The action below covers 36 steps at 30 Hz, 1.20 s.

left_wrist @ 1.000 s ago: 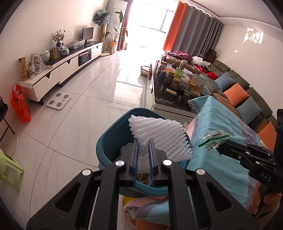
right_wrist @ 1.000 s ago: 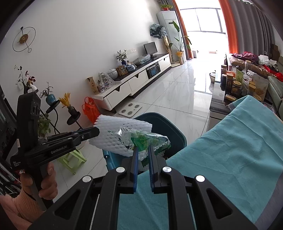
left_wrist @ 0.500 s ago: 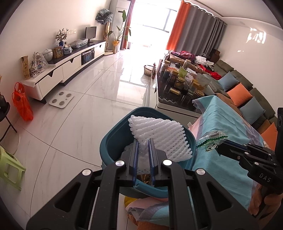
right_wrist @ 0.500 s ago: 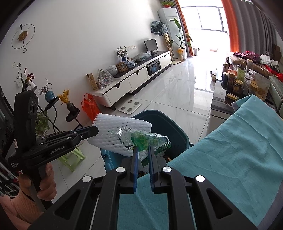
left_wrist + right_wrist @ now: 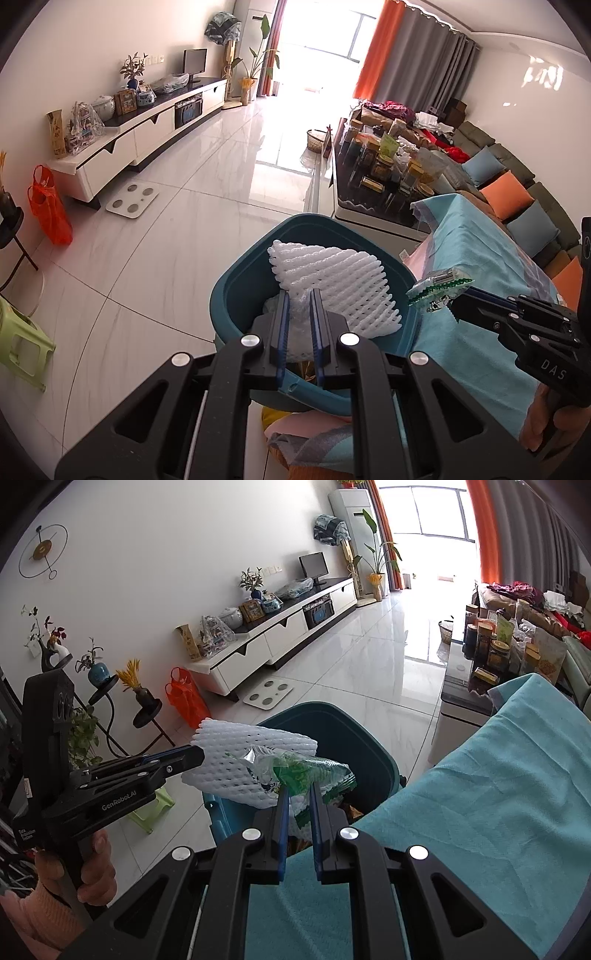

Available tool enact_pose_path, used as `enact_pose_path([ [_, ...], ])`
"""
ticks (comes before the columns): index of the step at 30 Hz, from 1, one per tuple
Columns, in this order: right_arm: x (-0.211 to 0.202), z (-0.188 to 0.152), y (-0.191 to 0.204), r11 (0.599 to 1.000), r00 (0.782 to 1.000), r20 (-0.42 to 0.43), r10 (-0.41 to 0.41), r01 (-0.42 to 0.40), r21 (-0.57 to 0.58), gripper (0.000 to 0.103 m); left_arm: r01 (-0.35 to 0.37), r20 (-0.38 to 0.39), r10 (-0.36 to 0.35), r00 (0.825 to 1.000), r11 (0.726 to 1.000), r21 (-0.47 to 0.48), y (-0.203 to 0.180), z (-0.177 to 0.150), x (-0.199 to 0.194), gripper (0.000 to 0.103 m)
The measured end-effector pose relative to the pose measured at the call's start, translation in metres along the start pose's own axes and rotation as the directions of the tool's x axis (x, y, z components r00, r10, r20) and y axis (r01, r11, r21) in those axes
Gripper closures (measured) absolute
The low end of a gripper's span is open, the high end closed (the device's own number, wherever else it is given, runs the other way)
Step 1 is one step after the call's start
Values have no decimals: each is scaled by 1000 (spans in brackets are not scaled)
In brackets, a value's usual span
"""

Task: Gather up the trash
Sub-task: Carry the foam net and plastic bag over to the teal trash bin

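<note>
The left gripper has its fingers clamped on a white foam net (held above the teal bin), while the right gripper pinches a green wrapper between its fingers, just beside the net, over the bin's rim.

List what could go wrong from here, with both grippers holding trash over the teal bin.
1. The white foam net sleeve in the left gripper spans much of the teal plastic bin; on release it may catch on the rim.
2. The green-and-clear plastic wrapper in the right gripper sits near the edge by the teal cloth and could fall there.
</note>
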State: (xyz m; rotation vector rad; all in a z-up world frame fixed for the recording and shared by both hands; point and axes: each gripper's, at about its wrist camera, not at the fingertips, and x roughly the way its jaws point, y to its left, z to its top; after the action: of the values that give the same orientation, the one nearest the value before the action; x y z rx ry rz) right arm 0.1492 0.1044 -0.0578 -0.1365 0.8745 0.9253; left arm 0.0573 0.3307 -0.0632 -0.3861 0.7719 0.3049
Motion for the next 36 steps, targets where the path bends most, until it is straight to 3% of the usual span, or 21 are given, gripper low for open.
enact_pose_path([
  [36, 30, -3, 0, 1000, 997, -76, -27, 28, 3, 92, -35, -39, 35, 999, 999, 5, -6, -4, 25, 91],
])
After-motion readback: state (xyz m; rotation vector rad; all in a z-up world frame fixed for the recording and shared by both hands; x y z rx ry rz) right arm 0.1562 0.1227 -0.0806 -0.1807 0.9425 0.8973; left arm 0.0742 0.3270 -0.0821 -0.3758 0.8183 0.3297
